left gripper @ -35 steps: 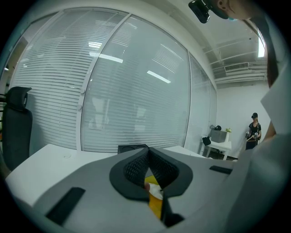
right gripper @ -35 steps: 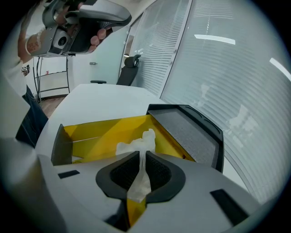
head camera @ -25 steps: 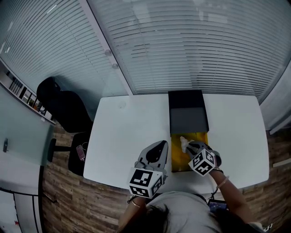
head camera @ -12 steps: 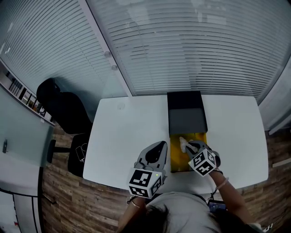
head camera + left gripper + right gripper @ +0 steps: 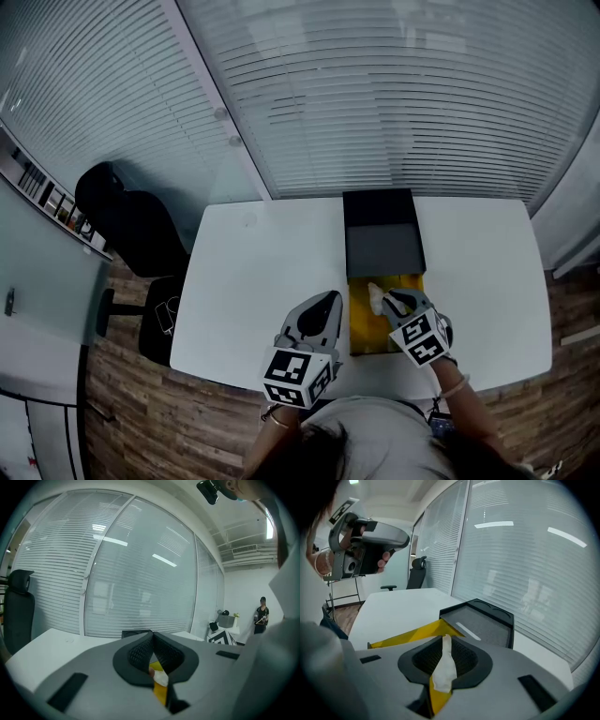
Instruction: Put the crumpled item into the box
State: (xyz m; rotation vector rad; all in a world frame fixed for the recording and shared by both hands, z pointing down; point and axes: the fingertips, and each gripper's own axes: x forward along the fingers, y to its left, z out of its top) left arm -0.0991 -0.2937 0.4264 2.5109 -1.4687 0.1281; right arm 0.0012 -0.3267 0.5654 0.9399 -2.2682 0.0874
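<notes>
R gripper (image 5: pixel 388 302), lower centre of frame: jaws clamped on crumpled item (image 5: pixel 443 667), held over yellow box (image 5: pixel 362 328). L gripper (image 5: pixel 331 298): jaws together, empty. Best practice: lower item below box walls, then release.

In the head view, the right gripper (image 5: pixel 390 301) covers the near right corner of the yellow box (image 5: pixel 361 323), and only a white tip of the crumpled item (image 5: pixel 376 295) shows past it. The left gripper (image 5: pixel 151 639) blocks its own view down to a sliver of both. The person (image 5: pixel 375 452), cut by the bottom edge, hides part of the near edge of the table (image 5: pixel 253 281).
</notes>
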